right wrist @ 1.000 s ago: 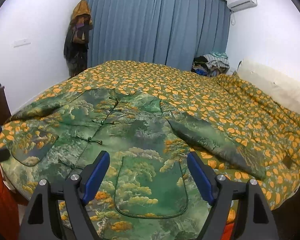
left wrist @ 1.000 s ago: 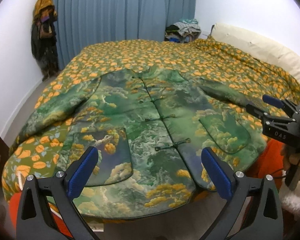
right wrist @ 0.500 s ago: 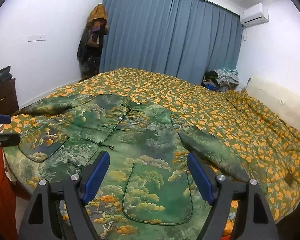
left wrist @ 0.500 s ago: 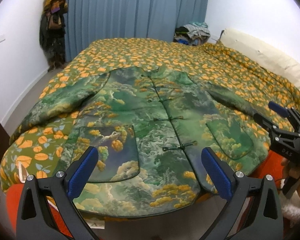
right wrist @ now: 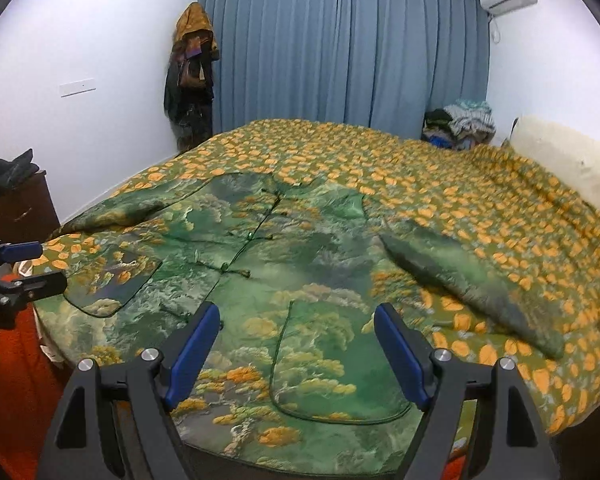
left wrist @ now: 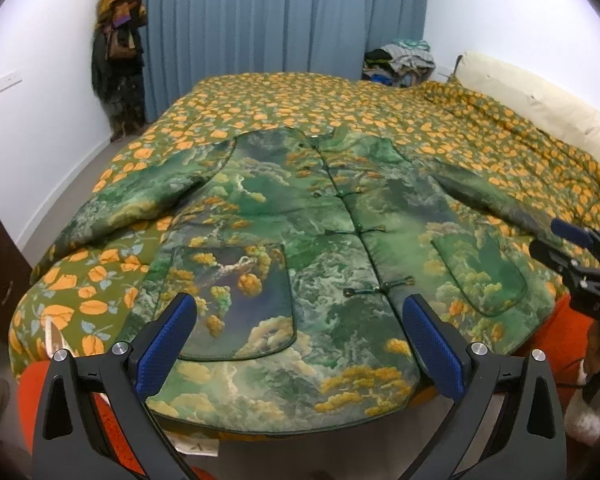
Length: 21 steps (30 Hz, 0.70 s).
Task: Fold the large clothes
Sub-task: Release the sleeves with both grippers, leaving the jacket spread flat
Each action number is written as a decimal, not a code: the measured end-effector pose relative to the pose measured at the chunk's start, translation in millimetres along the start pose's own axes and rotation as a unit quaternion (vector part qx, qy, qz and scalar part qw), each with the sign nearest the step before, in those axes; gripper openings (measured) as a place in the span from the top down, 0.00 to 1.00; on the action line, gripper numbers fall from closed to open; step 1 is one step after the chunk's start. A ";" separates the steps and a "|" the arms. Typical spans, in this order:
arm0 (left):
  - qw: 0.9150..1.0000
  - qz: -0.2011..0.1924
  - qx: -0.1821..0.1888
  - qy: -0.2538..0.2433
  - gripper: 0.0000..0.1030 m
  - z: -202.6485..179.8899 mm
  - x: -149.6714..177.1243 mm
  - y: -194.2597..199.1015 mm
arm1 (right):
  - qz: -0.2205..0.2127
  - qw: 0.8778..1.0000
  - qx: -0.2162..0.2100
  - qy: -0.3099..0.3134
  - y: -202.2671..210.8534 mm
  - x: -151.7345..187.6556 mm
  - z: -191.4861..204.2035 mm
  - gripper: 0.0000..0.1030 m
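A large green padded jacket [left wrist: 320, 240] with a cloud and tree print lies flat and face up on the bed, front fastened with knot buttons, sleeves spread to both sides, hem at the near edge. It also shows in the right wrist view [right wrist: 284, 280]. My left gripper [left wrist: 300, 332] is open and empty, just above the hem between the left pocket and the front opening. My right gripper [right wrist: 296, 344] is open and empty above the right pocket. The right gripper shows at the right edge of the left wrist view [left wrist: 572, 248]; the left gripper shows at the left edge of the right wrist view [right wrist: 16, 264].
The bed carries a green quilt with orange leaves [left wrist: 340, 100]. A cream headboard [right wrist: 572, 164] runs along the right. Clothes are piled at the far corner [right wrist: 460, 120]. Coats hang by the blue curtain [right wrist: 192, 76]. A dark cabinet [right wrist: 20, 208] stands left. Orange fabric [right wrist: 16, 380] lies below the bed edge.
Both grippers have tilted upward and pulled back a little, so more of the room shows. The jacket has not moved. Both grippers stay open.
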<state>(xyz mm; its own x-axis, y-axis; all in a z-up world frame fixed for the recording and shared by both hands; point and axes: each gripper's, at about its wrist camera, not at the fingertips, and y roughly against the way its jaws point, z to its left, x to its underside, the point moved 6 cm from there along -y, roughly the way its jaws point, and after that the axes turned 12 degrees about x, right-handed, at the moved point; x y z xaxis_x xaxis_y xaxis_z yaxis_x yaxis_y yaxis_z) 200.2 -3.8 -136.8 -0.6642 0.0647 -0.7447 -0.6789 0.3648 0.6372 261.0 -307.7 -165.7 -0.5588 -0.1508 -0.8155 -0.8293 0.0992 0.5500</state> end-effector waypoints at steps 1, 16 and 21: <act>1.000 -0.001 -0.002 0.002 0.01 1.5 -1.3 0.0 | 0.004 1.000 0.004 0.001 -2.4 2.2 -0.6 0.21; 0.998 -0.006 -0.032 0.056 0.01 31.2 -16.6 -14.9 | 0.027 0.998 -0.002 -0.054 -17.7 9.7 -27.6 0.21; 0.998 0.017 -0.035 0.051 0.01 28.7 -7.6 -20.0 | 0.050 0.998 0.019 -0.042 -26.4 11.7 -31.1 0.21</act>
<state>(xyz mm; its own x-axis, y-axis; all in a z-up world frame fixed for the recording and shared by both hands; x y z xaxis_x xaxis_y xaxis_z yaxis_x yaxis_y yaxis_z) 227.8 15.1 -149.5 -0.7136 -0.0195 -0.7003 -0.6727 0.2980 0.6772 276.4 -342.6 -184.2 -0.6349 -0.0549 -0.7706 -0.7685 0.1472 0.6227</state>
